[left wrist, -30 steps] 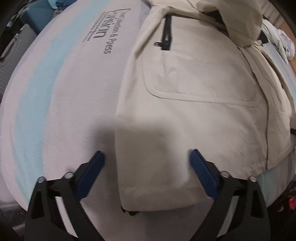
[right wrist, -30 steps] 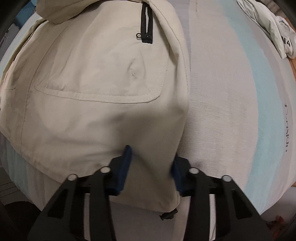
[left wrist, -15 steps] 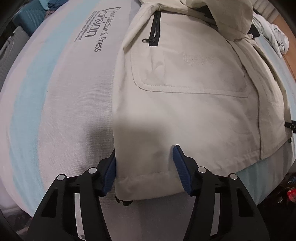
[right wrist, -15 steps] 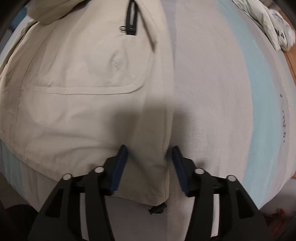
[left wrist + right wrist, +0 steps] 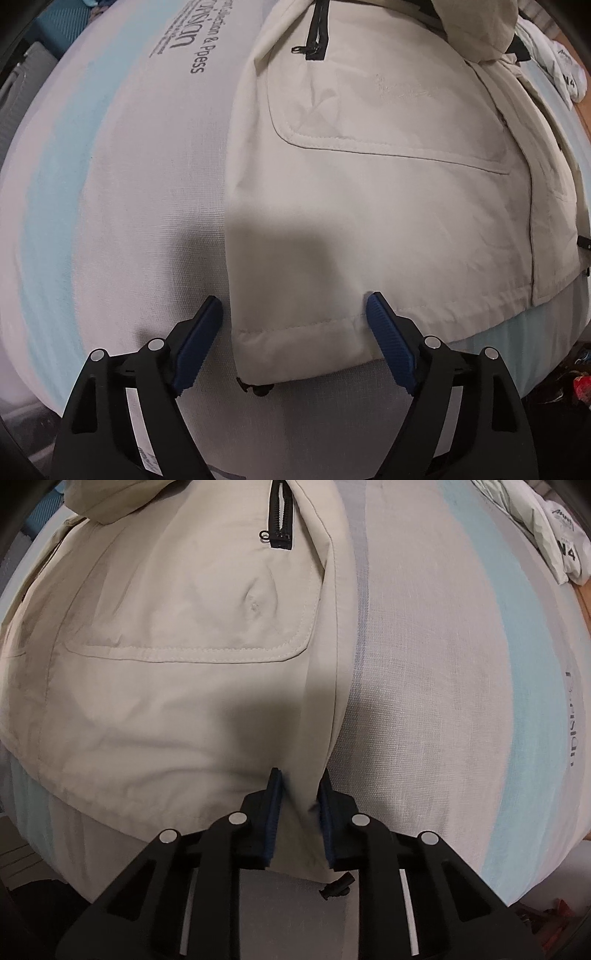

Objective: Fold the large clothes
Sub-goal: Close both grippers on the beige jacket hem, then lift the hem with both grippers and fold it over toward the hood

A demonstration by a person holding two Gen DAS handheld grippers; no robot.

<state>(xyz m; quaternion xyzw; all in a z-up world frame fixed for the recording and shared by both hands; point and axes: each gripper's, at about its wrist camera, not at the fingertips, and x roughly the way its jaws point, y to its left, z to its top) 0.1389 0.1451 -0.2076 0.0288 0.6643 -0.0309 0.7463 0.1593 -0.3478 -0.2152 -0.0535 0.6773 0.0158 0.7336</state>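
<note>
Left wrist view: mattress [image 5: 122, 206] print read partly "& Press"; the rest was not legible. Beige jacket [image 5: 388, 206] lay flat on the mattress, hem at the near edge. Left gripper [image 5: 294, 312] stood wide, fingers straddling the jacket's hem corner, bare mattress to its left. Right wrist view: right gripper [image 5: 299, 794] was narrow, pinching the jacket [image 5: 177, 701] side edge near the hem. White garment [image 5: 561, 542] showed "N4". Open mattress [image 5: 443, 701] lay to the right.
</note>
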